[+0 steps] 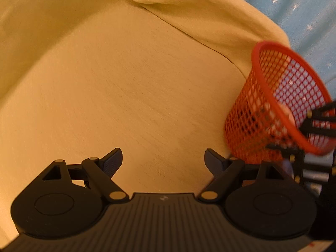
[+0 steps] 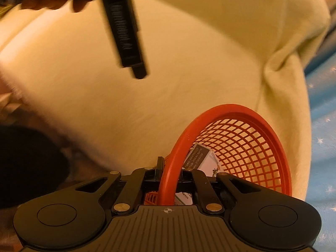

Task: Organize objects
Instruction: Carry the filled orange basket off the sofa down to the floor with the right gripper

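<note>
**Right gripper pinching the basket rim**

The right gripper (image 2: 166, 168) is clamping the rim of the red mesh basket (image 2: 247, 151), which is tilting over the yellow cloth (image 2: 168, 88) near its right edge, beside blue starred fabric (image 2: 323, 147). A white labelled packet (image 2: 201, 159) is lying inside. The left gripper (image 1: 163, 159) is hanging released above bare cloth, left of the basket.

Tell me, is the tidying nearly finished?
Looks close. Done: a white printed packet already lies inside the red mesh basket. In hand: the right gripper is shut on the basket's rim, and the basket is tilted. The left gripper is open with nothing in it, over the yellow cloth. Left: the cloth in view holds no other loose things, so probably just setting the basket down.
</note>
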Available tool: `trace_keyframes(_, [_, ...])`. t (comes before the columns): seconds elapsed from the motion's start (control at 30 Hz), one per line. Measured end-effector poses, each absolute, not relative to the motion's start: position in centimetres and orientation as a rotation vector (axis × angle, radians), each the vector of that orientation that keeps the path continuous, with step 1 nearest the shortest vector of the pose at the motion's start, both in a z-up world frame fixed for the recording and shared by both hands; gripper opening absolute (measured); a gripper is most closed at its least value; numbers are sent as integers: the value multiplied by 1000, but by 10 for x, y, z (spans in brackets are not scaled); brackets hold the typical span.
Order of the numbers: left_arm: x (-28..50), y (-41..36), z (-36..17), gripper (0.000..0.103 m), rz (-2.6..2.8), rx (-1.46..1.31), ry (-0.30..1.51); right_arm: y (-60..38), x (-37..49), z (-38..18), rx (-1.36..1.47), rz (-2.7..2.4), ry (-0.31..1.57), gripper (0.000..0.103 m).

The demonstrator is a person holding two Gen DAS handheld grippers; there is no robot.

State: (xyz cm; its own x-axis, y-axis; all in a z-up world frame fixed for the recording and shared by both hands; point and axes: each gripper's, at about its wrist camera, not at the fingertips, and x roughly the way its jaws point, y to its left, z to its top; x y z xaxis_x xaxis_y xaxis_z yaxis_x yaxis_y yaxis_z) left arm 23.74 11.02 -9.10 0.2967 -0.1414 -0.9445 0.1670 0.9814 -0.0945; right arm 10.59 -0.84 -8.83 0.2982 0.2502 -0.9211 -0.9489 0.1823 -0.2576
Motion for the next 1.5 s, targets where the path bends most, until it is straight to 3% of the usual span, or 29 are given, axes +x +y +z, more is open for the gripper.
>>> trace_keyframes(0.3, [158, 33, -84, 82, 20, -108, 1253, -114, 48, -95, -1142, 1288, 775, 3])
trace_keyframes(0.63, [90, -21, -144, 82, 120, -234, 1296, -208, 6, -157, -1318, 1316, 763, 3])
trace_keyframes(0.83, [77, -24, -199, 83, 93, -210, 1286, -212, -4, -231, -1346, 1275, 780, 3])
trace_keyframes(1.3, [53, -16, -378, 83, 102, -215, 1288, -195, 16, -469, -1374, 1243, 705, 3])
trace_keyframes(1.5, [46, -26, -415, 83, 91, -243, 1317, -184, 28, -522, -1328, 1204, 728, 4])
